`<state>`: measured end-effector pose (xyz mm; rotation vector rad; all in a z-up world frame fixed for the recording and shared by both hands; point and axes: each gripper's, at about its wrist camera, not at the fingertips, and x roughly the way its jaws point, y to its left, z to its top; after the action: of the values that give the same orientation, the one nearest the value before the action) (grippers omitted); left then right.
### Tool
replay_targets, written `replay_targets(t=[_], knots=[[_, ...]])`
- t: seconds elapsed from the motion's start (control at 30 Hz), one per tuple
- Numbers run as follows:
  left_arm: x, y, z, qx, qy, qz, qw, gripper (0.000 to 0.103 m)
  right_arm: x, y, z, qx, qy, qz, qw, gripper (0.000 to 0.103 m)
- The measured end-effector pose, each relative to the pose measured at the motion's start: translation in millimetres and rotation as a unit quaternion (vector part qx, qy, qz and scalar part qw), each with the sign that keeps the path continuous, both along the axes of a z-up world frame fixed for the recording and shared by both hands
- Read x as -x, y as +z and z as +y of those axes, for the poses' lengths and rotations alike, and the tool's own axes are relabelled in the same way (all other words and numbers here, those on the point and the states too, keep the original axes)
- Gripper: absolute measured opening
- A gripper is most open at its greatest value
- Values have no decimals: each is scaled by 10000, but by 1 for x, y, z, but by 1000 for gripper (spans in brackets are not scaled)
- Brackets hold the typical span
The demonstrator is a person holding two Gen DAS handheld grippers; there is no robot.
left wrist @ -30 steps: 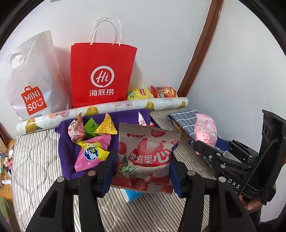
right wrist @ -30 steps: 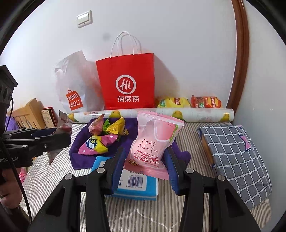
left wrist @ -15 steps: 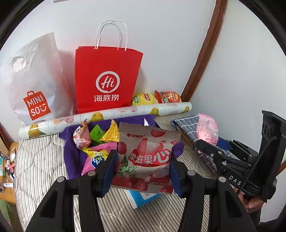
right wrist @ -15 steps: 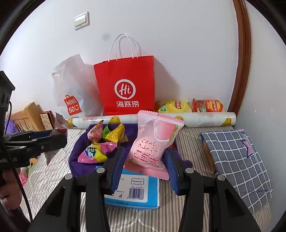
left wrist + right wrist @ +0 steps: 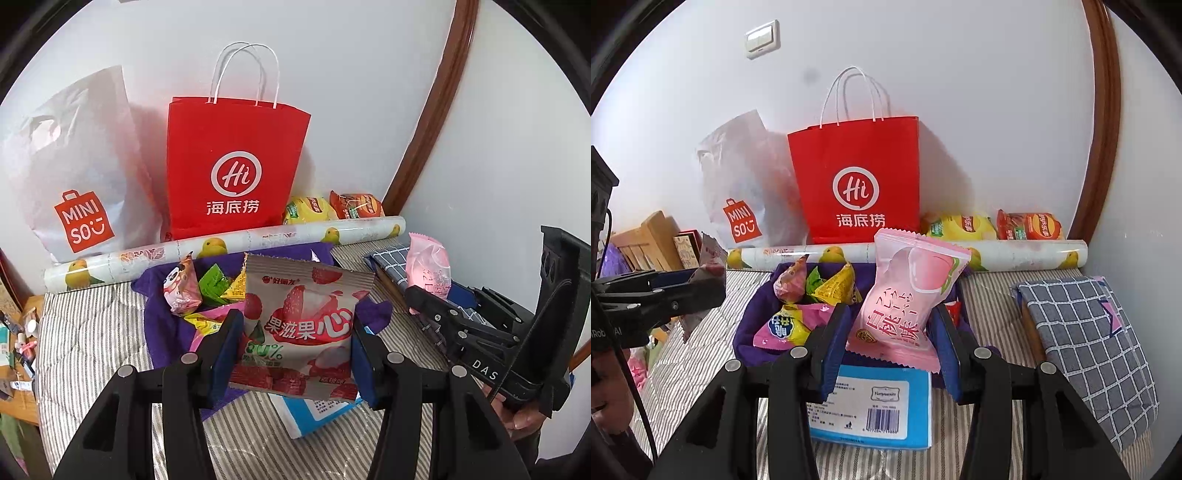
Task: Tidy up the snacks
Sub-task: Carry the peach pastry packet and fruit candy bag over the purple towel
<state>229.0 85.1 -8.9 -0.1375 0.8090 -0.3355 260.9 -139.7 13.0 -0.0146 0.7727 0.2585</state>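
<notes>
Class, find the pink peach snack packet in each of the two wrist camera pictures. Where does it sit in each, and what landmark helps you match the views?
Left wrist view: the pink peach packet is at the right, clamped in the right gripper.
Right wrist view: the packet stands in the centre, between the blue pads.
Shared landmark: the red paper bag against the wall.

Setting: a home bedroom. I work over a bed with a striped mattress cover [image 5: 990, 317], its far edge against a white wall bearing a light switch [image 5: 762, 38]. Shopping bags [image 5: 232, 166] lean there; a folded checked cloth [image 5: 1086, 332] lies at the bed's right edge.
</notes>
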Motion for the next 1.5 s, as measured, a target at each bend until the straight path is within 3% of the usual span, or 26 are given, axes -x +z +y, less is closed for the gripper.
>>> replay_targets(t=[0.93,1.5], knots=[[-29,-19,15,-72,101,113,9999,52,-40,-13,7,-186,-12,113,9998,45],[-53,-41,53,-129,631,322,9974,52,-76,-37,15,-235,121,313,9992,45]])
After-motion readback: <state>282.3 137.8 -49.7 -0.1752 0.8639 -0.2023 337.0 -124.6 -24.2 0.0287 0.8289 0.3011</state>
